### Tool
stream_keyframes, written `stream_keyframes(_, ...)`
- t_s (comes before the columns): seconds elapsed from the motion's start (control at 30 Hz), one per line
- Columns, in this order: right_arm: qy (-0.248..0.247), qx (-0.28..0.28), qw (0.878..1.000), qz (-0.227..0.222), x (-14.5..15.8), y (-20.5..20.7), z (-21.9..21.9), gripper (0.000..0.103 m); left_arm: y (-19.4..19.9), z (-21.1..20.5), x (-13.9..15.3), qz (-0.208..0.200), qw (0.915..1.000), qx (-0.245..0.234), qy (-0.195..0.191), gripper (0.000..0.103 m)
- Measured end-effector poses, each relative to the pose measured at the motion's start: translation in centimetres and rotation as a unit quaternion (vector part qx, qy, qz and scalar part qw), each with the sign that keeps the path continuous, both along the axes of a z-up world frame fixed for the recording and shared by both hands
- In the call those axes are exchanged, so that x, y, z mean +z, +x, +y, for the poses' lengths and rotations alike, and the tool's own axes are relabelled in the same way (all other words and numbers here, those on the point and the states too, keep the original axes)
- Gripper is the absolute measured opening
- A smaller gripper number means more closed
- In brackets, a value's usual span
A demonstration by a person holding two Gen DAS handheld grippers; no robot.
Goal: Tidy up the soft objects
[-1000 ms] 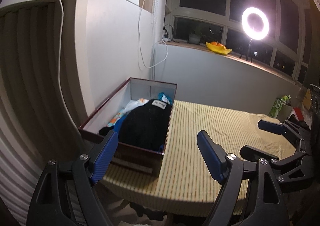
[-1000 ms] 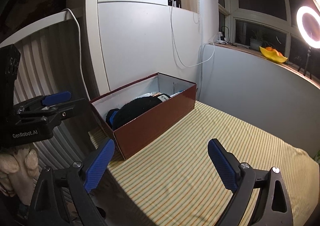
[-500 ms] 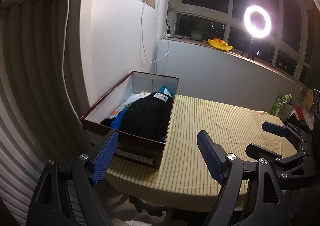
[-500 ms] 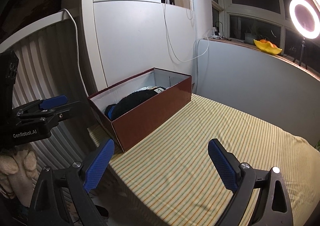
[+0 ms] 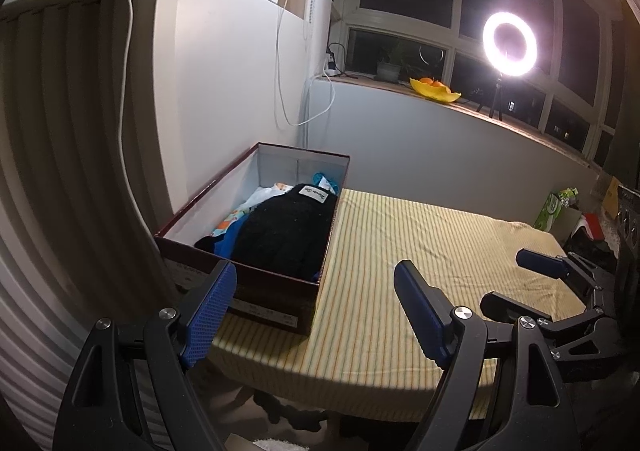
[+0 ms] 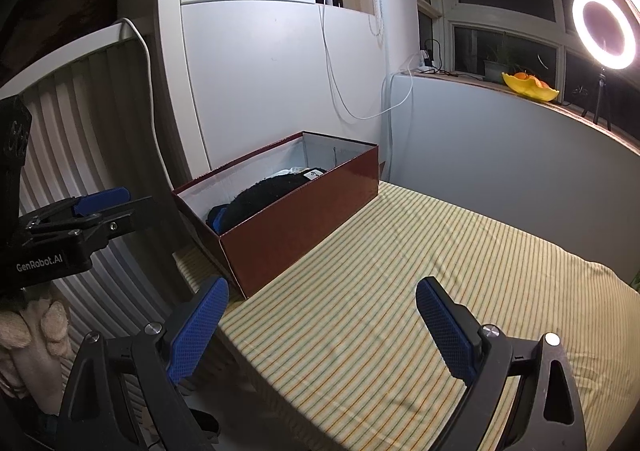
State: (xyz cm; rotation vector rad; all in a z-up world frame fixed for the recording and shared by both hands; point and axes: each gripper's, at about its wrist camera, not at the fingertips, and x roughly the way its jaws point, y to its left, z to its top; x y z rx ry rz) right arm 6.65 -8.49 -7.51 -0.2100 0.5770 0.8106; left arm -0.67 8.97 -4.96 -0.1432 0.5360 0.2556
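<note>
While I hold both tools off the near edge of the table [image 5: 400, 251], my left gripper [image 5: 316, 315] has its blue pads spread wide with nothing between them, and my right gripper [image 6: 320, 323] is spread just as wide and bare. At the table's far left corner sits the dark red box [image 6: 304, 211], against the white wall. Inside it a black knitted piece [image 5: 284, 235] with a white label lies on top, with blue [image 5: 228, 241] and patterned cloth [image 5: 256, 199] tucked beside it. No cloth lies on the striped tablecloth [image 6: 440, 271].
</note>
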Motion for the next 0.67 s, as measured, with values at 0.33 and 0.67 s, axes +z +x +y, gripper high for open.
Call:
stream_keyframes(0.33, -0.001, -0.001, 1.0, 0.0, -0.06, -0.01, 0.04, 0.093, 0.06, -0.03, -0.06, 0.001, 1.0, 0.001, 0.001, 0.081)
stream_keyframes(0.67, -0.003, -0.003, 1.0, 0.002, -0.38, -0.1, -0.01, 0.093, 0.05, -0.24, -0.21, -0.001, 0.9999, 0.013, 0.011, 0.083)
